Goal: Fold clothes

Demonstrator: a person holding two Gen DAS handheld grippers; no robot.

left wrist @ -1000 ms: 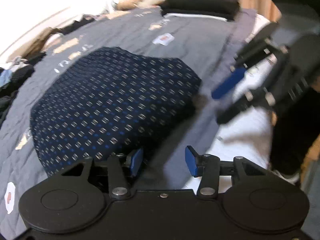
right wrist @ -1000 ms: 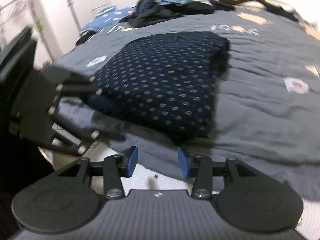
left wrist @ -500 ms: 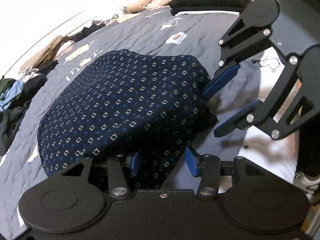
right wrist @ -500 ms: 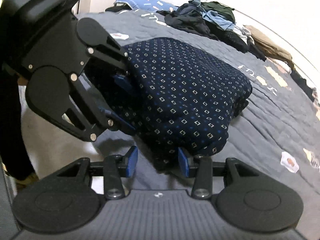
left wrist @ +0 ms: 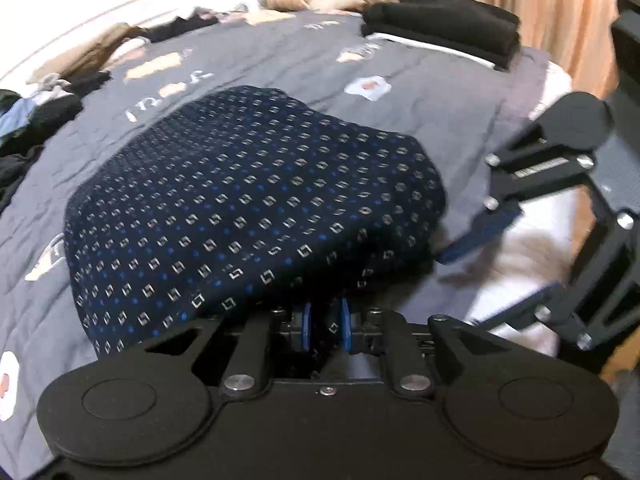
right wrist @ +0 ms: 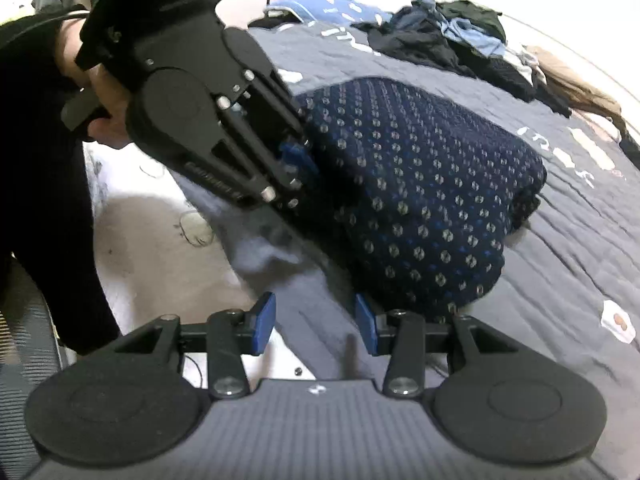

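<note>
Left wrist view: the folded navy patterned garment [left wrist: 248,216] lies on the grey quilted bedspread [left wrist: 432,92], its near edge draped straight over the left gripper [left wrist: 325,326]; the jaws are closing to a narrow gap, and dark cloth hangs between the blue pads [left wrist: 306,326], though whether they already press it I cannot tell; the garment's long axis runs from this gripper away and to the left, toward the far side of the bed; the right gripper [left wrist: 500,264] stands at the garment's right-hand corner, jaws apart, its upper pad just beside the cloth; a stack of folded black clothes [left wrist: 440,26] sits well apart near the curtain.

Right wrist view: the right gripper [right wrist: 316,326] is part open with nothing between its pads; only bedspread shows in the gap; the garment [right wrist: 420,192] lies ahead and to the right, its near corner just beside the right-hand pad [right wrist: 366,328]; the left gripper [right wrist: 298,168], held in a hand [right wrist: 106,92], is at the garment's left edge; so the left is the nearer; an unfolded heap of clothes [right wrist: 452,44] lies beyond.
</note>
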